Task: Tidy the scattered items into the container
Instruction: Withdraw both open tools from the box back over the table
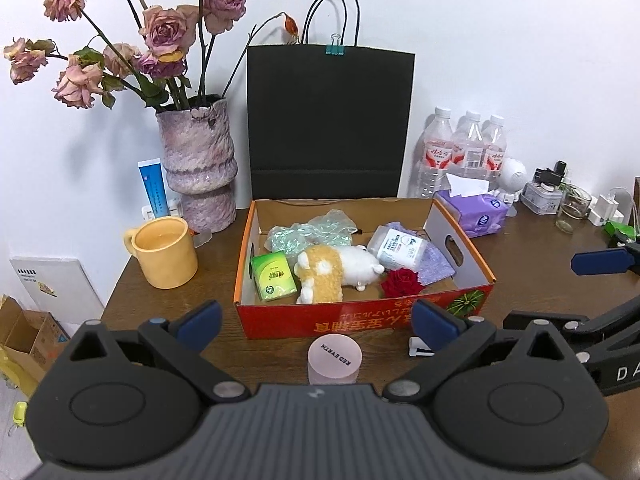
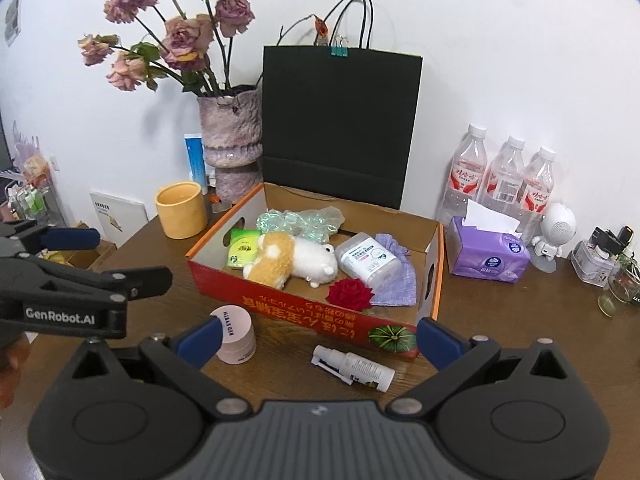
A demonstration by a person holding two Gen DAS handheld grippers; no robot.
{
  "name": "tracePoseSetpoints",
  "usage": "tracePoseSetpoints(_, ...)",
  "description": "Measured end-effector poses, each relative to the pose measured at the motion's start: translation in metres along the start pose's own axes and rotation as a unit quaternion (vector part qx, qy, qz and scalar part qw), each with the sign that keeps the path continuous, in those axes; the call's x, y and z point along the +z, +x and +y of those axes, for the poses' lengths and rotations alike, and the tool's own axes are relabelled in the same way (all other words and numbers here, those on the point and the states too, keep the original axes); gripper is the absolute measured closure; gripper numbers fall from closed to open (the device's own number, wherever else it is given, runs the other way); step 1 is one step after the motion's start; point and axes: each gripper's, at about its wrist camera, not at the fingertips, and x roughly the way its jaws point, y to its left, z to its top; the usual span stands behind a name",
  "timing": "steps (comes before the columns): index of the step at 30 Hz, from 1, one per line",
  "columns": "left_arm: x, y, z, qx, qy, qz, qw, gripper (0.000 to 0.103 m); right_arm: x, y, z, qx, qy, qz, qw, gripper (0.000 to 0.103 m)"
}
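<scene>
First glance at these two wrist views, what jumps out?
The red cardboard box at table centre, already holding a plush toy, a red rose and a green packet. Behind it stand a tall black paper bag and a vase of wilted pink roses. In front, a pink jar and white spray bottle lie outside, both grippers open.
</scene>
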Motion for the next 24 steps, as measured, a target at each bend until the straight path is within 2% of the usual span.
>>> tracePoseSetpoints(10,-0.019,-0.020,0.000,-0.008,0.001,-0.015,0.9999,0.000,-0.020,-0.022,-0.006,-0.006,-0.002,-0.017,1.000,0.000)
tracePoseSetpoints(18,-0.034,-0.036,0.000,-0.009,-0.002,-0.031,0.9995,0.000,-0.040,-0.034,-0.012,0.011,0.003,-0.027,1.000,0.000)
tracePoseSetpoints(24,-0.046,-0.048,0.001,-0.011,-0.009,-0.042,0.9990,0.000,-0.057,-0.039,-0.014,0.007,0.002,-0.031,0.999,0.000)
